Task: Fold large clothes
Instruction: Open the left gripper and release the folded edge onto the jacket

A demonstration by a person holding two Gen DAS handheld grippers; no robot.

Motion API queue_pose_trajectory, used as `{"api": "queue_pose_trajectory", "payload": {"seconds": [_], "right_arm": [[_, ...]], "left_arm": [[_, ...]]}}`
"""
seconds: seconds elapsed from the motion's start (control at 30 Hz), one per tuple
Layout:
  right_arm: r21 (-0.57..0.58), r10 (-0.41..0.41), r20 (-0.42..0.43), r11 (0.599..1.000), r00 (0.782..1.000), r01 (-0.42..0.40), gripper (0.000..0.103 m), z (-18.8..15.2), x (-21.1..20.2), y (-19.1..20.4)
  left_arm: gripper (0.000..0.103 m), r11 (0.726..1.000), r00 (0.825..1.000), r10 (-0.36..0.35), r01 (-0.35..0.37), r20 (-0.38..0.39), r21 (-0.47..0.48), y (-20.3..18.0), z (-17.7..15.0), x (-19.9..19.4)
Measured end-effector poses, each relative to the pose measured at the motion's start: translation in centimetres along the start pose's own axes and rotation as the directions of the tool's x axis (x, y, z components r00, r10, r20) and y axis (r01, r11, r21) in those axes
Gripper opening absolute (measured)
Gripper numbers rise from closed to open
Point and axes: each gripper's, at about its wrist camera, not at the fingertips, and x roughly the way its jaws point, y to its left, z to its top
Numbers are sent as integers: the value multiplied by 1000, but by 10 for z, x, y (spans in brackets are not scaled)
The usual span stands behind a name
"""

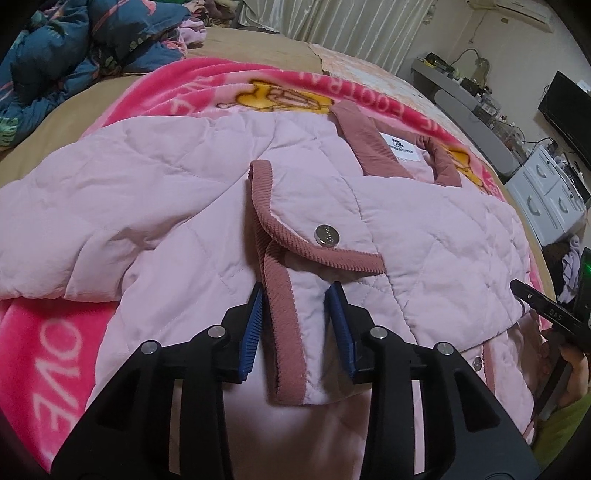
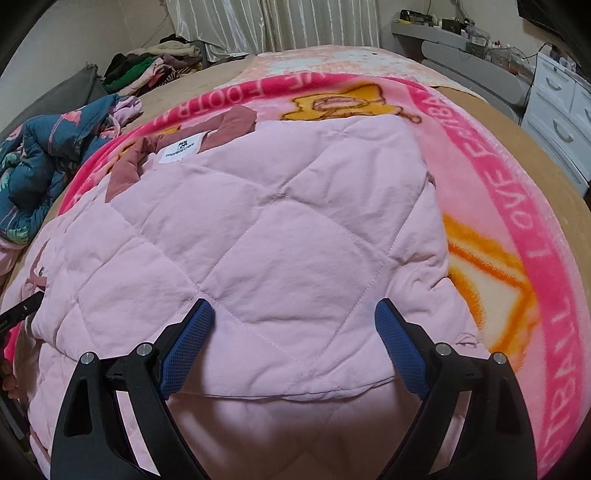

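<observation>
A pale pink quilted jacket [image 1: 177, 206] with dusty-rose corduroy trim lies on a bright pink fleece blanket [image 1: 55, 343] on the bed. Its collar, with a white label [image 1: 400, 147], points away from me. A sleeve end with a trimmed cuff [image 1: 291, 332] and a metal snap [image 1: 325, 235] lies folded across the front. My left gripper [image 1: 295, 293] stands open, its blue pads close on either side of that cuff. My right gripper [image 2: 293, 308] is wide open over the jacket's folded right panel [image 2: 258, 229], with nothing gripped. Its black finger [image 1: 543, 314] shows at the left wrist view's right edge.
A dark blue floral quilt [image 1: 74, 51] is bunched at the far left of the bed, and a pile of clothes [image 2: 147, 70] lies beyond it. White drawers [image 2: 561, 122], a grey shelf [image 2: 454, 40] and a dark screen [image 1: 565, 107] stand along the right side. Curtains [image 2: 273, 26] hang behind.
</observation>
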Motion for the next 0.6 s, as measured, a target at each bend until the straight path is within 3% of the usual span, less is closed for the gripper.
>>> {"api": "queue_pose_trajectory", "payload": {"seconds": [0.2, 0.33, 0.5, 0.53, 0.6], "right_arm": [[25, 29, 11, 999, 1000, -29, 94, 5, -13, 0], [52, 72, 16, 996, 997, -72, 96, 7, -20, 3], [51, 100, 28, 994, 995, -102, 98, 10, -28, 13], [41, 96, 33, 994, 995, -97, 98, 10, -31, 16], [19, 70, 48, 997, 996, -71, 99, 10, -35, 24]], "left_arm": [[35, 1000, 1000, 7, -7, -6, -10, -1, -1, -9], [52, 1000, 1000, 11, -12, -1, -16, -1, -4, -17], [89, 998, 999, 46, -45, 20, -31, 1, -6, -30], [94, 998, 998, 52, -51, 22, -31, 1, -6, -33], [94, 997, 997, 72, -71, 30, -29, 1, -6, -39]]}}
